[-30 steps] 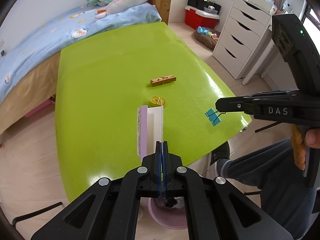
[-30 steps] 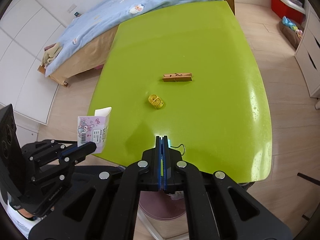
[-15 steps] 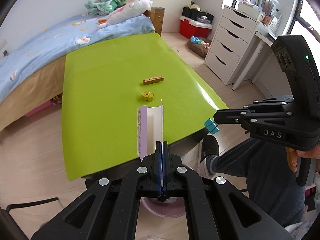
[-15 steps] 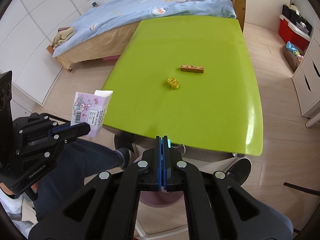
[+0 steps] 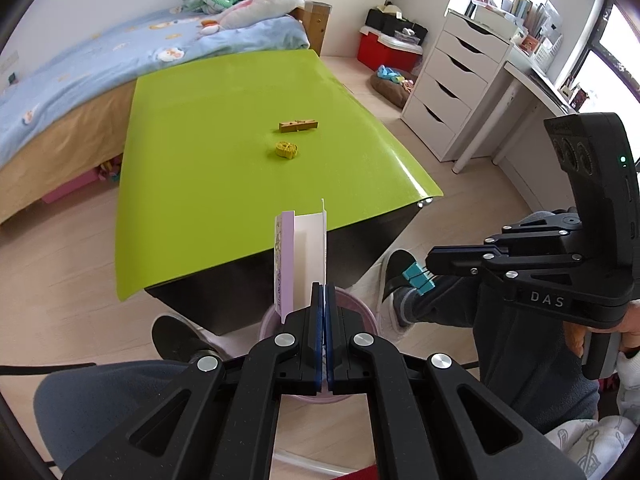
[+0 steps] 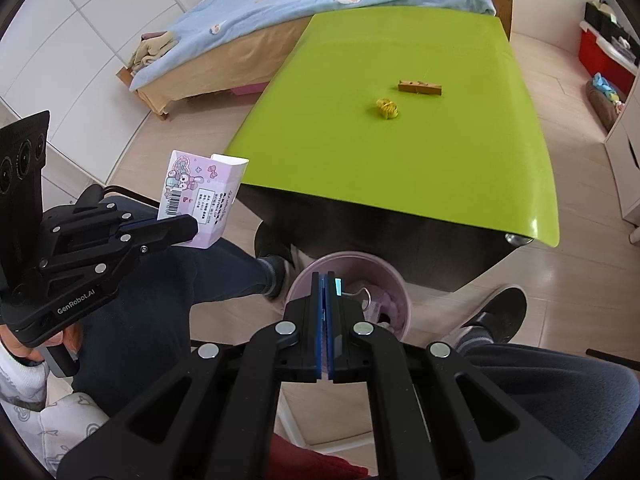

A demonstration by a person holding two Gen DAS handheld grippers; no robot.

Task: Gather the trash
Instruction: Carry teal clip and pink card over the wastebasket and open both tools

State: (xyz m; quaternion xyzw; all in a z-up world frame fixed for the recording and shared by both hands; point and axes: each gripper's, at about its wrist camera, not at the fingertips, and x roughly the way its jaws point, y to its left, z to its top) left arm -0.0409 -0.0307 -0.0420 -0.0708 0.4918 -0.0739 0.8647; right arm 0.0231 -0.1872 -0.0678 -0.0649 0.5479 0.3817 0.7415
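Our left gripper (image 5: 324,286) is clenched on one thin wall of a small pink cardboard box (image 5: 300,256), an opened carton with a white inside and a cartoon print and barcode on its outer face (image 6: 200,196). Its long axis runs straight out along the fingers, open end away from us, toward the table. Our right gripper (image 6: 325,280) is pinched tight on a teal binder clip (image 5: 418,276); seen from the left wrist, the clip juts from the fingertips, and its wire loop (image 6: 362,294) shows in the right wrist view.

Below both grippers stands a round pink plastic bin (image 6: 394,276) on the pale wood floor, just in front of the table's near edge, with crumpled pale stuff inside. The box hangs above its rim in the left view; the clip sits over its opening in the right view.

A second ago both grippers were over the tabletop, and the bin barely peeked from under the left one. Now we have drawn back past the edge, and our dark trouser legs and shoes show.

On the glossy lime-green table (image 5: 200,160) a wooden clothespin (image 5: 299,125) lies crosswise, and near it a small yellow crumpled wad (image 5: 287,149), both where they were.
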